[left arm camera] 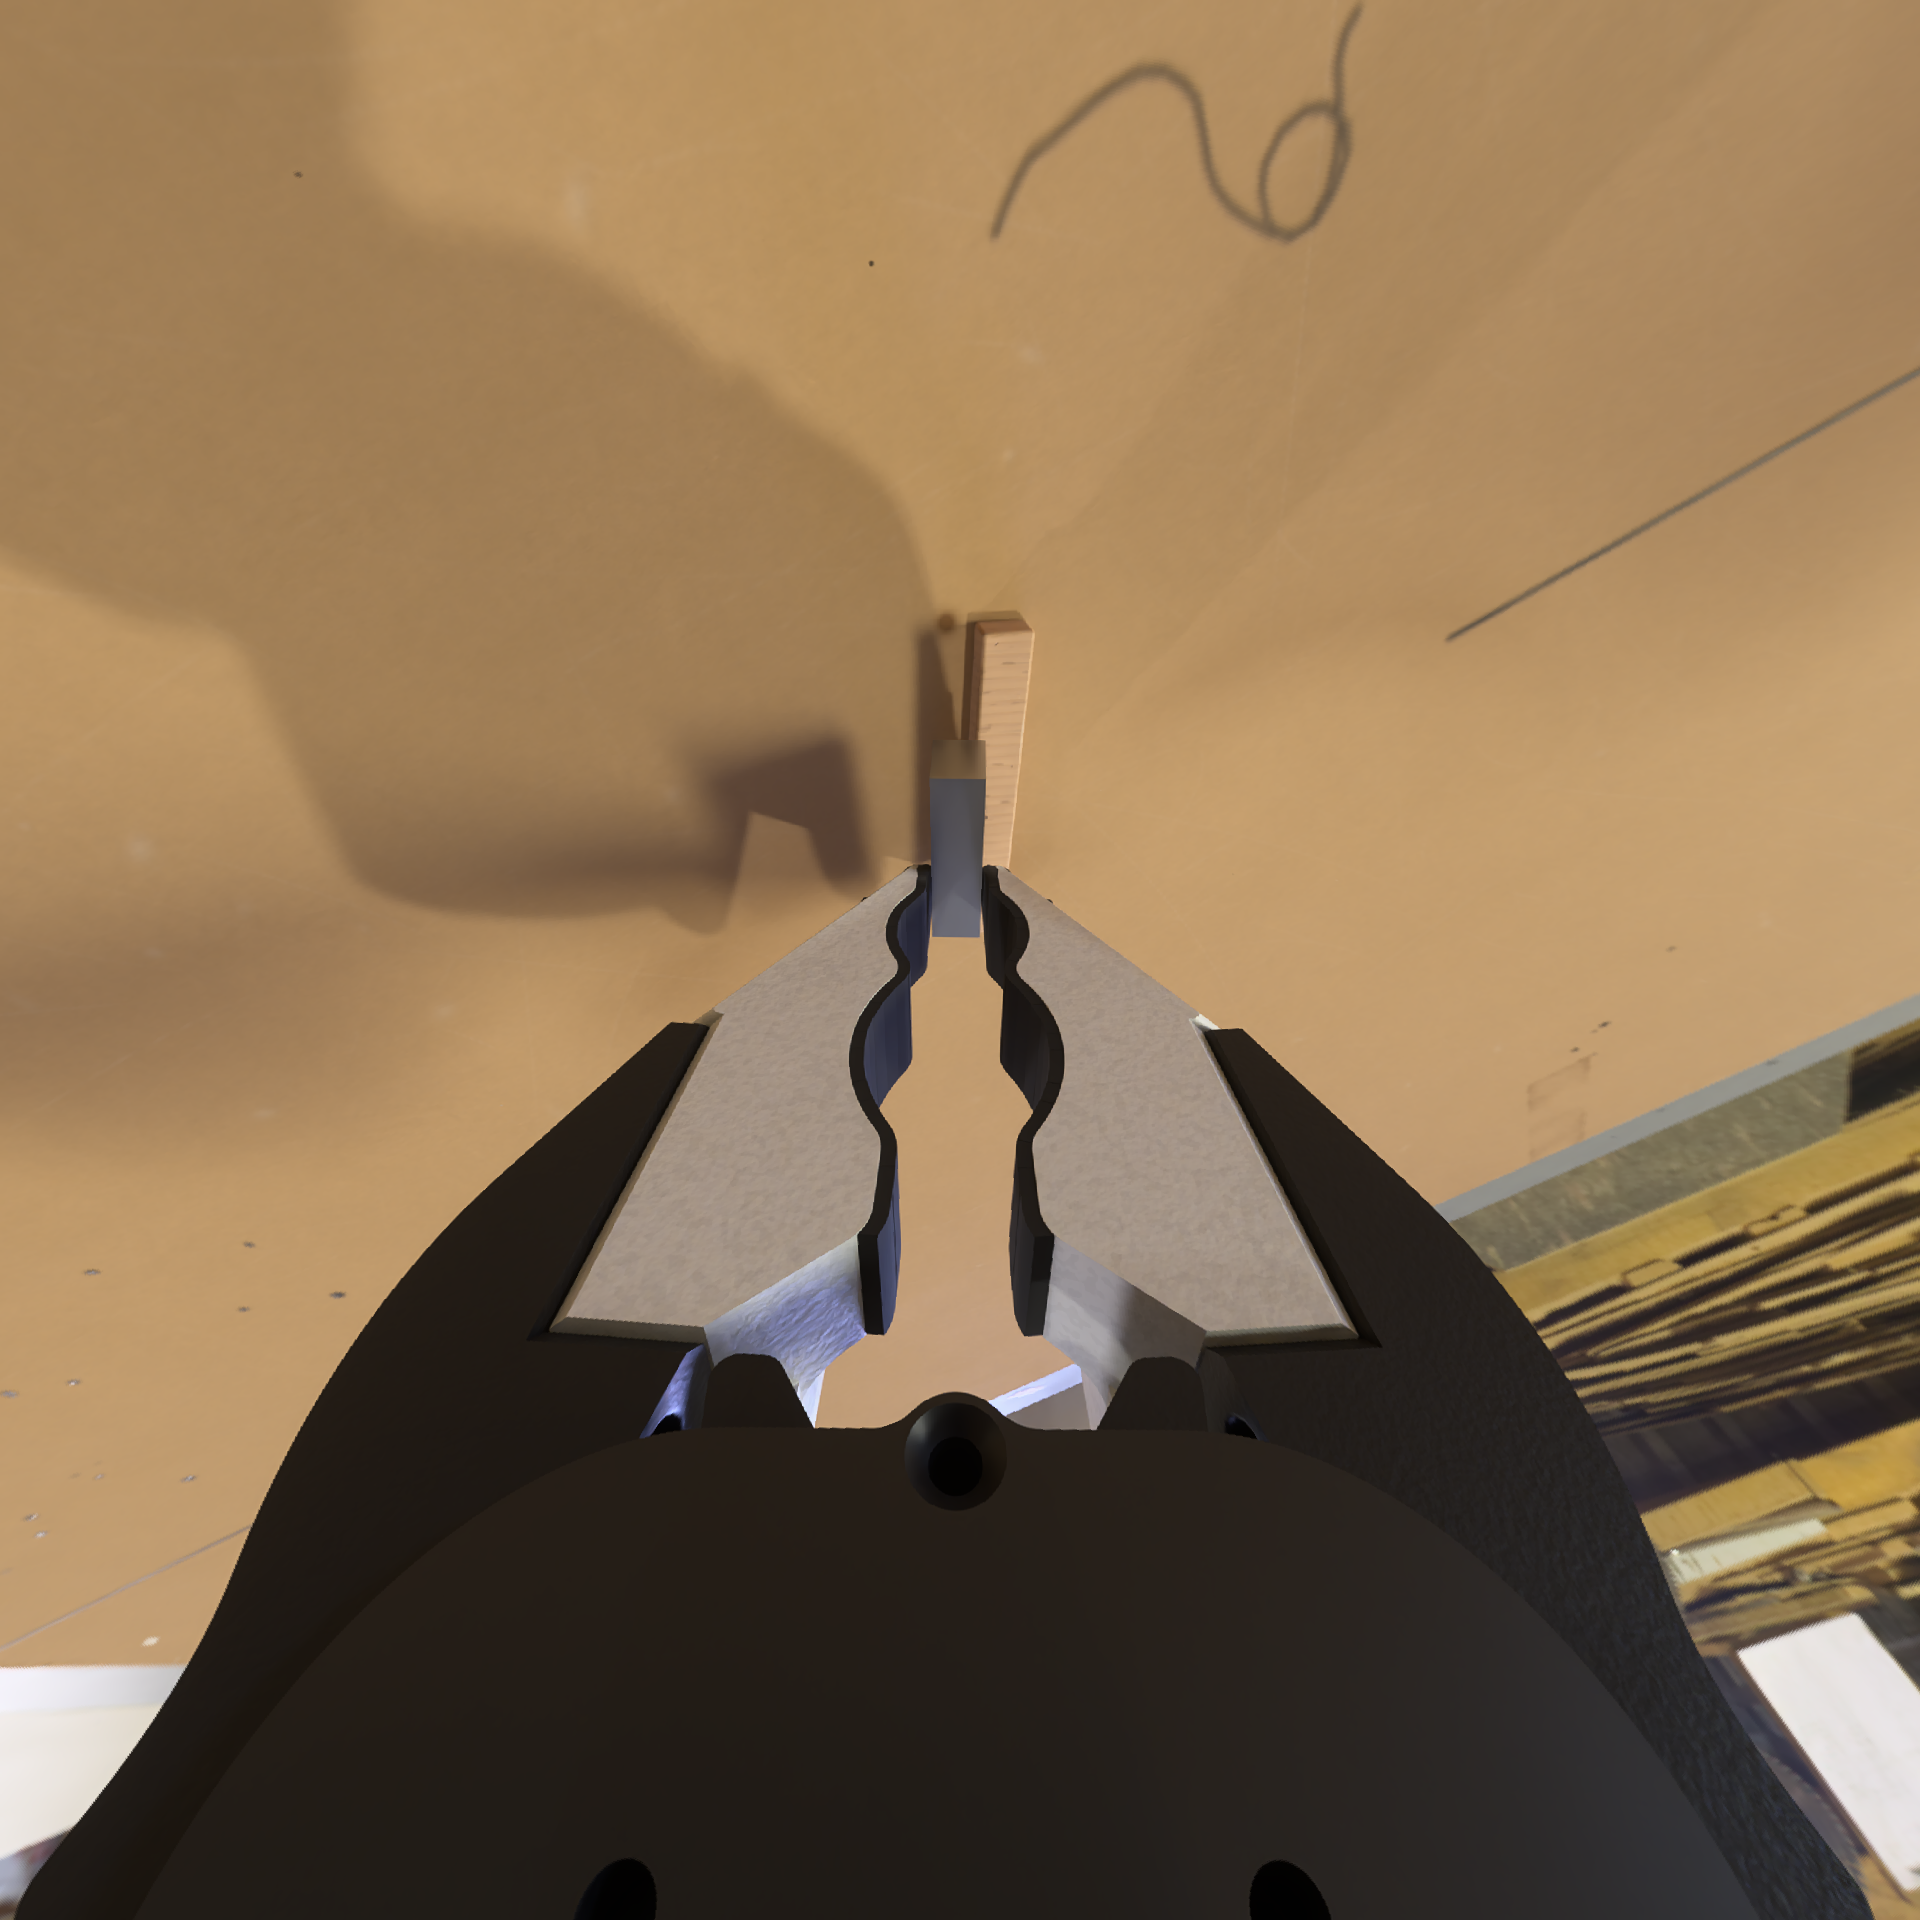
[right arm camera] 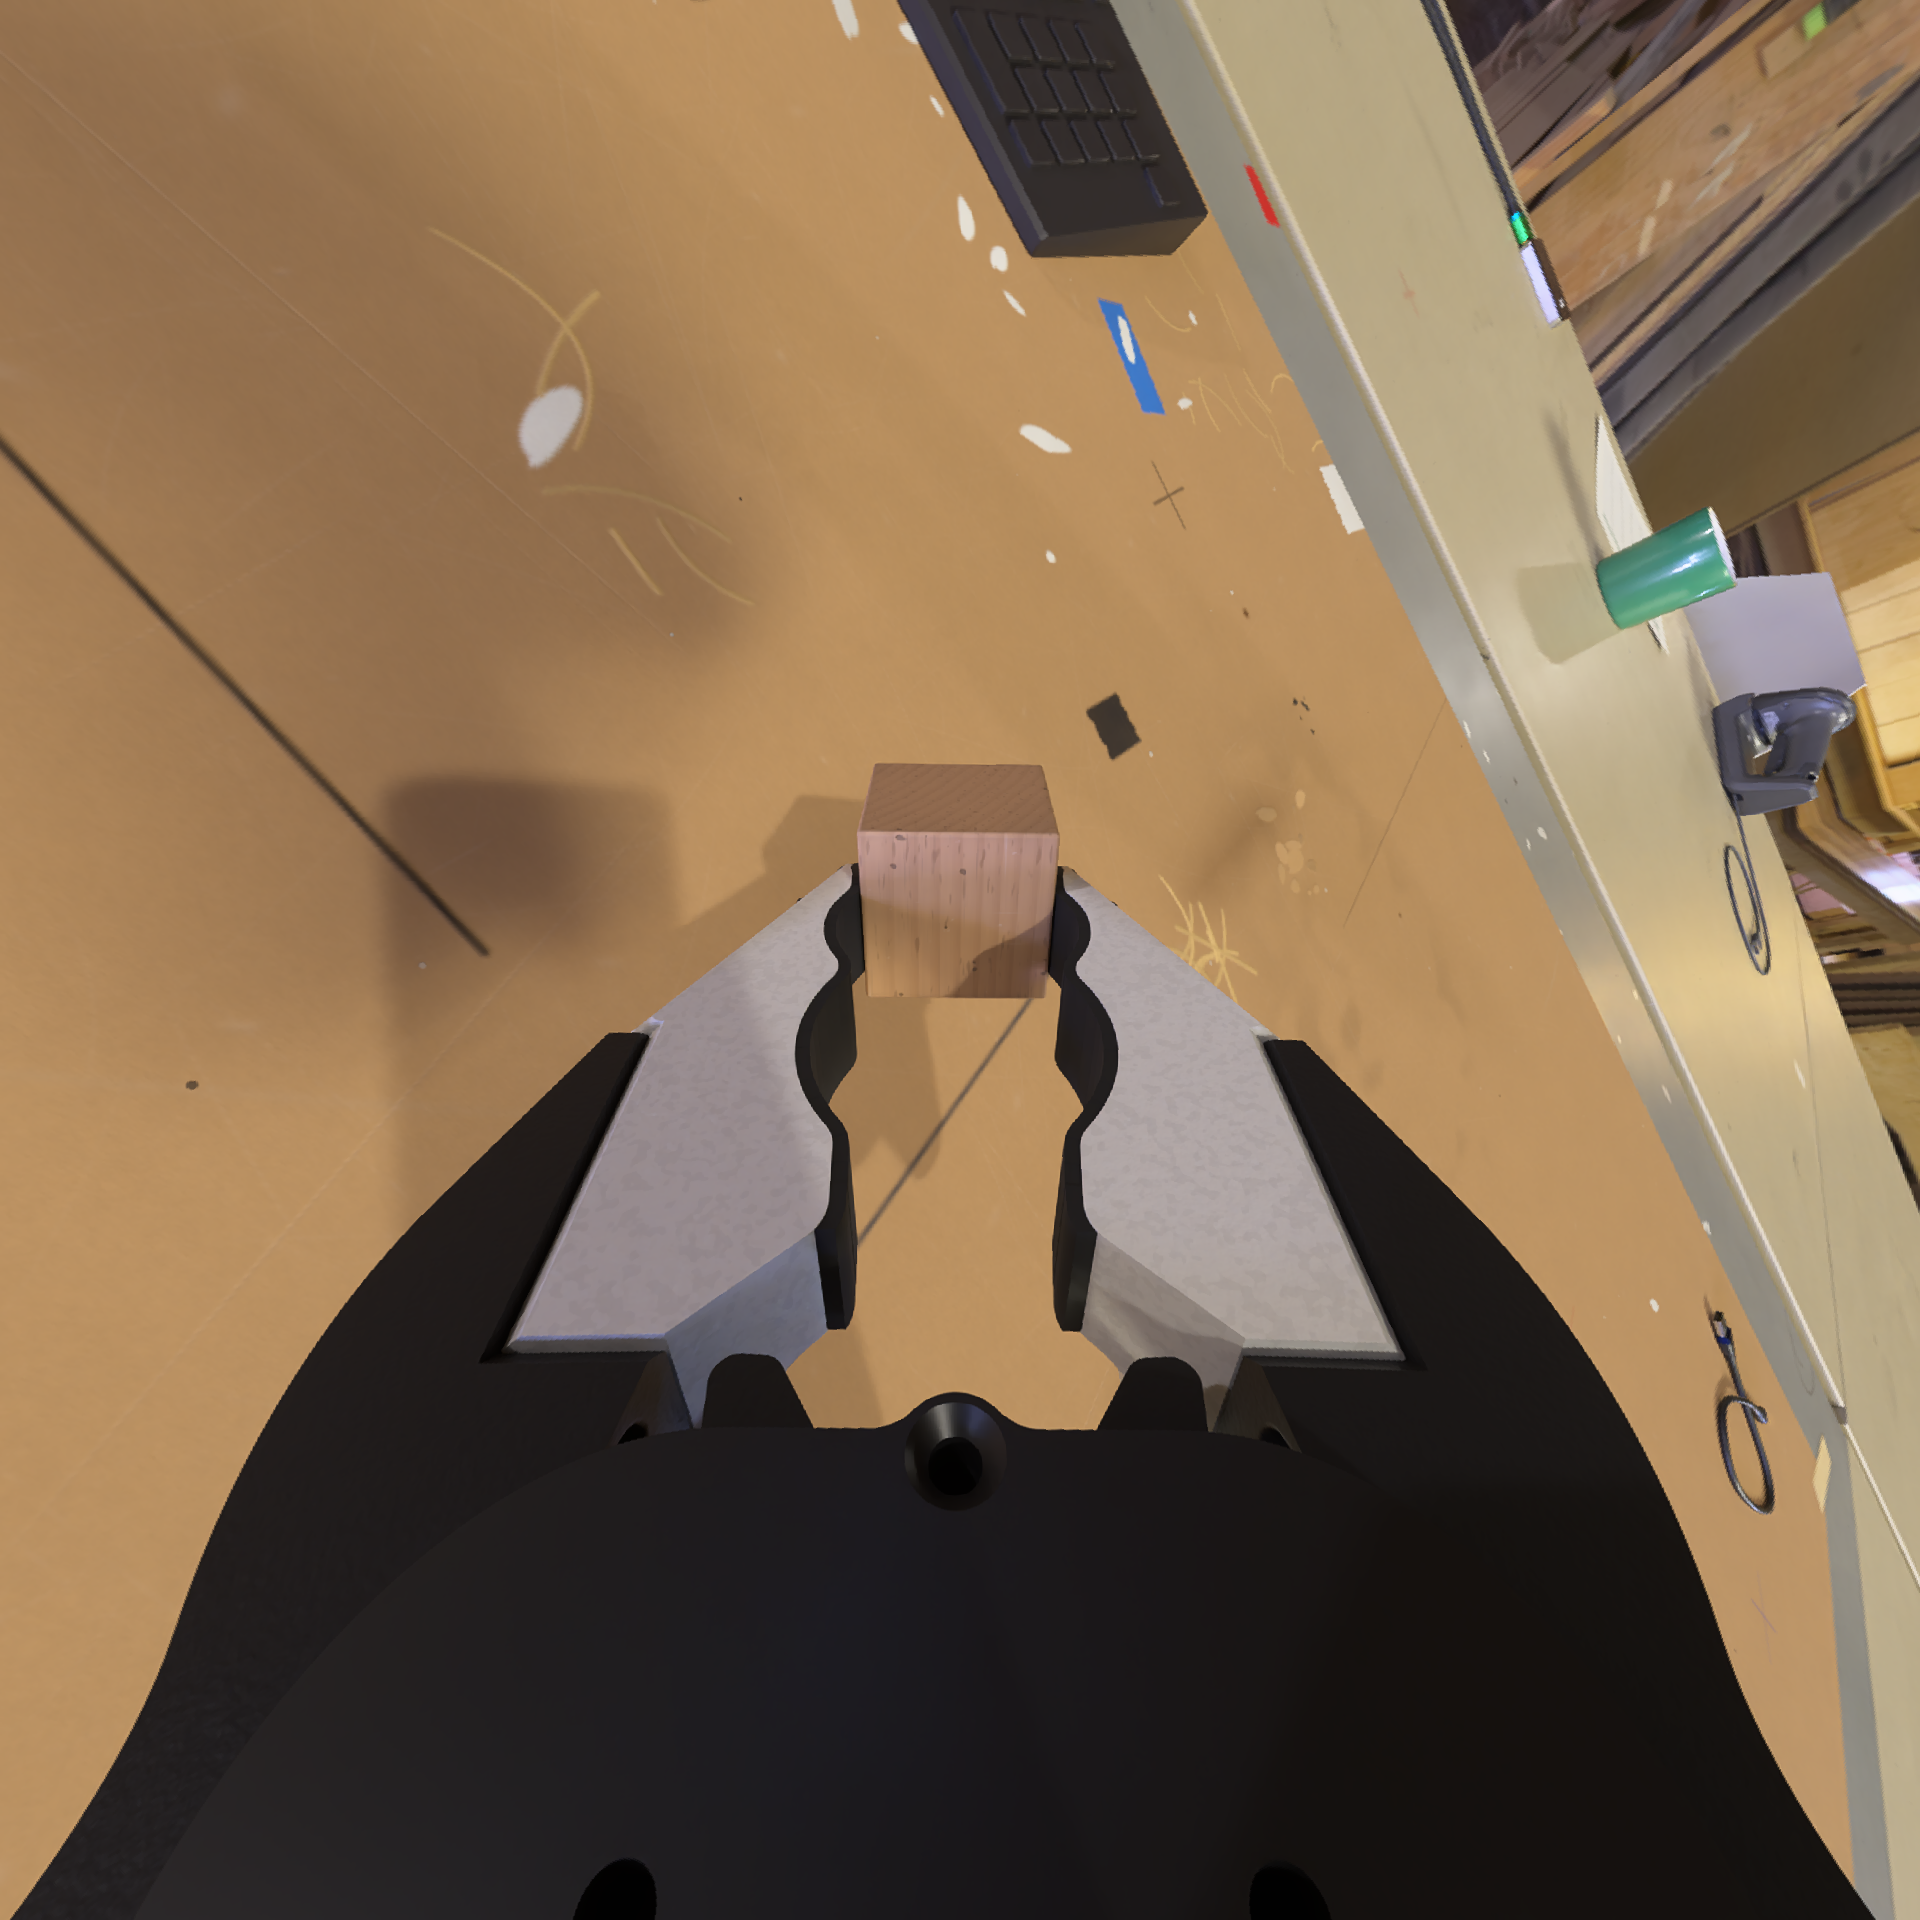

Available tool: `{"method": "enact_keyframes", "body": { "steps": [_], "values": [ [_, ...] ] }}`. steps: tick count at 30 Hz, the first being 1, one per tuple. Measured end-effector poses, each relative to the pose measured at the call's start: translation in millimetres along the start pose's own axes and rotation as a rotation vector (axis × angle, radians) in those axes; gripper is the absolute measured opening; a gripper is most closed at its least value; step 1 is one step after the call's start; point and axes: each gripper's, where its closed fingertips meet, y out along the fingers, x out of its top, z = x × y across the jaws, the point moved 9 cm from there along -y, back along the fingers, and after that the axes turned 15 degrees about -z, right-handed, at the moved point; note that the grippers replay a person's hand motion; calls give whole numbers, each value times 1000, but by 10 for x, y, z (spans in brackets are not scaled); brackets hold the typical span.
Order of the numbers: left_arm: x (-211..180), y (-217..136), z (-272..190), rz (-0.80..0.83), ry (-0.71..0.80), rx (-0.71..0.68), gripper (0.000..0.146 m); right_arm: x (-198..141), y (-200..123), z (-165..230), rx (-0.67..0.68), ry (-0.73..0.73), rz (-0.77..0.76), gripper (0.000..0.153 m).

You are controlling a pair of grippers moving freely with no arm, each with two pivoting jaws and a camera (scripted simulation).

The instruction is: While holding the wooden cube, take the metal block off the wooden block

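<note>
Right gripper [right arm camera: 956, 930] clamped on pale wooden cube [right arm camera: 956, 894], above brown desk [right arm camera: 416, 675] near its cluttered edge | left gripper [left arm camera: 956, 899] pinching slim grey metal block [left arm camera: 957, 842] beside thin light wooden block [left arm camera: 1000, 727] | lift straight, steady, no dragging

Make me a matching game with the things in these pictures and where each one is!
Things:
1. metal block
2. wooden cube
3. green cup
4. keyboard

Places:
A. on the pale ledge at the right
B. between the left gripper's fingers
C. flat on the tabletop, at the far top
D. between the right gripper's fingers

Pairs: 1-B, 2-D, 3-A, 4-C
</note>
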Motion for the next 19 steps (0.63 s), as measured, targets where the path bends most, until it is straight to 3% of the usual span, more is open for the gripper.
{"method": "enact_keyframes", "body": {
  "steps": [6,9,12,15,19],
  "values": [
    [5,-371,38,-204,-2,-168,9,-10,18,16,14,-1,16,34],
    [131,-698,-136,-465,58,-367,9,-3,21,21,15,-1,12,34],
    [326,-904,-589,-716,168,-671,9,5,24,22,14,2,9,34],
    [497,-843,-1140,-685,326,-877,9,11,20,35,18,3,2,34],
    [705,-622,-1553,-585,443,-757,9,20,0,58,28,-20,8,34]
  ]
}}
